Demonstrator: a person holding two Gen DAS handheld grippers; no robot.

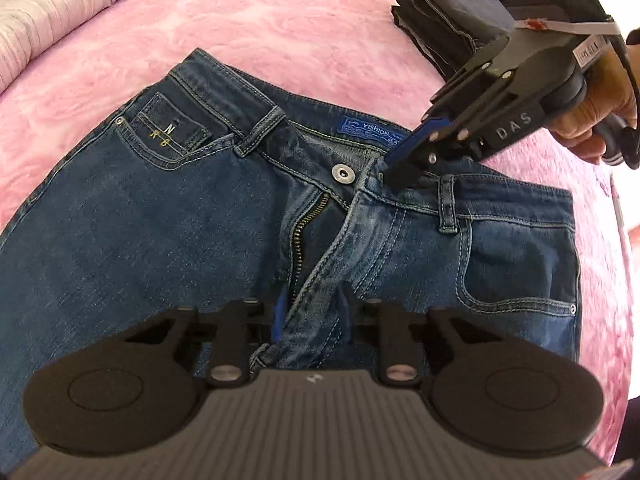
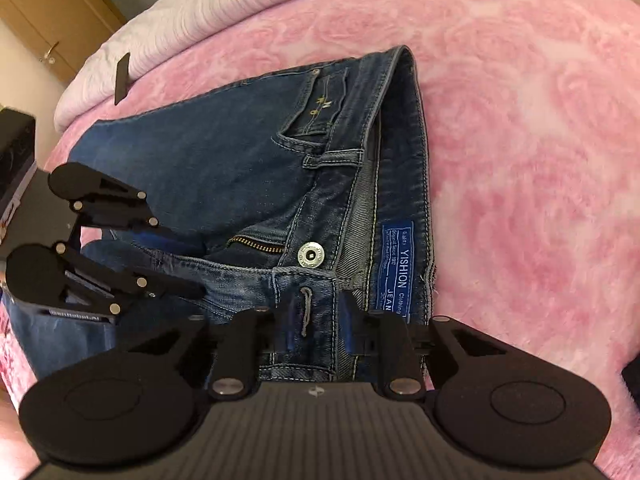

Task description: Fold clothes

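My left tool [image 1: 310, 320] is clenched on the fly flap of the jeans [image 1: 160, 216], low by the zipper; the legs run back behind and under it, out of view. Straight ahead of it the waistband crosses left to right, so the long axis runs toward me. My right tool [image 2: 318, 328] is clenched on the buttonhole end of the waistband, the nearer hold to the top edge. The jeans lie open-fronted on the pink bed [image 1: 280, 20].

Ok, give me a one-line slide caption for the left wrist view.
Both tongs grip the unzipped jeans on a pink blanket: left on the fly, right at the waistband.
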